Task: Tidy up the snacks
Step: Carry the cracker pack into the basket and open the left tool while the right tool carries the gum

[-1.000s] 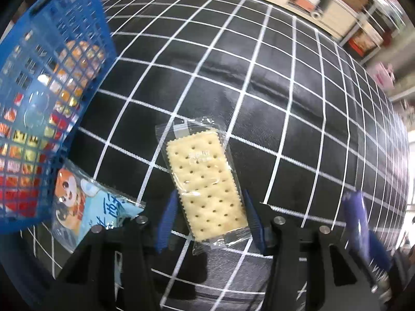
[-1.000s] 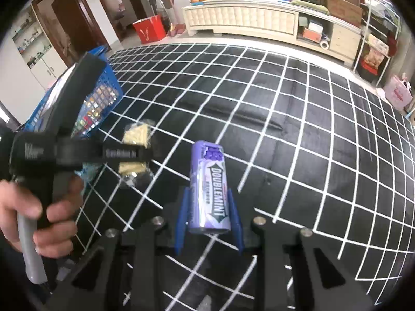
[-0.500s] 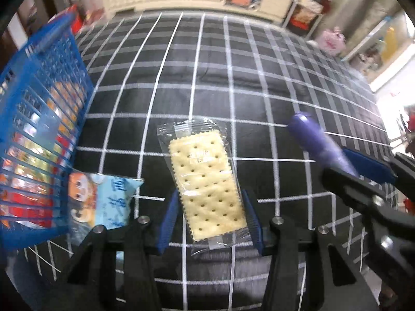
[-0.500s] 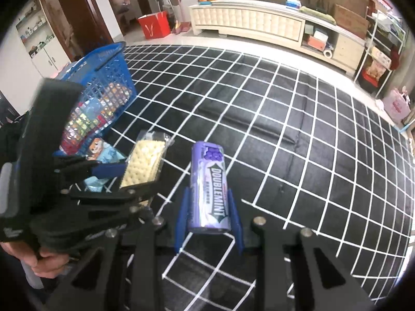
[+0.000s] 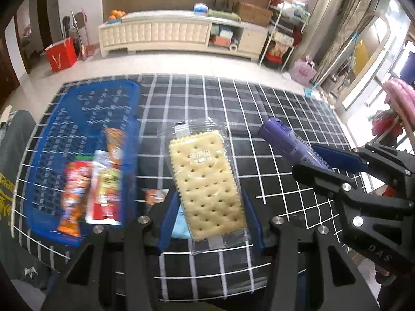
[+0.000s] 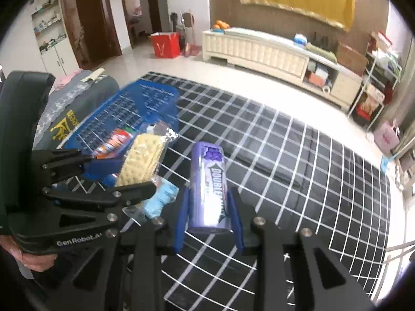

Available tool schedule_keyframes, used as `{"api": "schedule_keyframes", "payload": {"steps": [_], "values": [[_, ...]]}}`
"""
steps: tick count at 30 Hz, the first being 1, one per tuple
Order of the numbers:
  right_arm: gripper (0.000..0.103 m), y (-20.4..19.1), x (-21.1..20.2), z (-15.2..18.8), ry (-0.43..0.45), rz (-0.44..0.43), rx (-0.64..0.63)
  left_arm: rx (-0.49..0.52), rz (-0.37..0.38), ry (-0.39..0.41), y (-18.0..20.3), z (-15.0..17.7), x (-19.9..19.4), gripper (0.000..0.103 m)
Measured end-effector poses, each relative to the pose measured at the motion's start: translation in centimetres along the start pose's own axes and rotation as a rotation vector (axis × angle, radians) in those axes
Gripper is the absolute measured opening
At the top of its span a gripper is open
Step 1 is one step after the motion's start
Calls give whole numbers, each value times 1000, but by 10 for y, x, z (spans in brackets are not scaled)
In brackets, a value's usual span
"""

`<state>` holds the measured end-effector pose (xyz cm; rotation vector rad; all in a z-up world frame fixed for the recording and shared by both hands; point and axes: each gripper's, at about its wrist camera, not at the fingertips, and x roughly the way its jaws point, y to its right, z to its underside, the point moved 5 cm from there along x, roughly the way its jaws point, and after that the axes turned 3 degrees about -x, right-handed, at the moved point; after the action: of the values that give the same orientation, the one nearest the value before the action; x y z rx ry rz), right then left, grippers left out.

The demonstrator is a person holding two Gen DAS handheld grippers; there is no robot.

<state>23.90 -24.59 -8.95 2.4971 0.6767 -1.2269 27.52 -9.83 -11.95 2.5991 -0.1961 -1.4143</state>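
1. In the left wrist view, our left gripper (image 5: 208,212) had its jaws closed on the cracker pack (image 5: 207,181), which stood lifted at centre frame, tilted a little to the left.
2. Our right gripper (image 6: 208,220) had its jaws closed on the purple gum (image 6: 210,189); it sat at lower centre of the right wrist view and at right of the left wrist view.
3. The blue basket (image 5: 59,119) lay at left of the left wrist view on the checked worktop (image 5: 259,103), already holding several bright packets (image 5: 103,186). Those were blurred, so we could not name them.
4. A light blue packet (image 6: 160,199) lay on the worktop below the cracker pack, just beside the basket.
5. We judged the step in hand to be carrying both snacks to the basket.
6. To do it well, we would have brought the cracker pack over the basket's near rim first and kept it level, since its thin wrapper could slip.
7. We would have lowered it onto a bare part of the floor before opening the jaws, not dropped it from height, as crackers break.
8. The two grippers hung near each other, so we would have kept the gum back until the left one was out of the way.
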Motion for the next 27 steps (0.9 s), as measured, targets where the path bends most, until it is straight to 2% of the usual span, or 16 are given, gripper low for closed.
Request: {"api": "schedule_keyframes", "payload": {"steps": [5, 11, 15, 20, 22, 27], "values": [[35, -40, -10, -22, 35, -3, -28, 16, -41, 85, -38, -7, -42, 46], [35, -79, -8, -42, 63, -40, -15, 21, -65, 134, -89, -10, -75, 46], [35, -103, 0, -61, 81, -53, -21, 47, -51, 137, -114, -14, -88, 46], [35, -123, 27, -74, 65, -81, -28, 65, -65, 133, -145, -18, -80, 46], [35, -127, 39, -78, 53, -82, -23, 62, -39, 121, -155, -21, -77, 46], [35, -133, 62, -87, 34, -87, -6, 52, -27, 62, -174, -25, -54, 46]]}}
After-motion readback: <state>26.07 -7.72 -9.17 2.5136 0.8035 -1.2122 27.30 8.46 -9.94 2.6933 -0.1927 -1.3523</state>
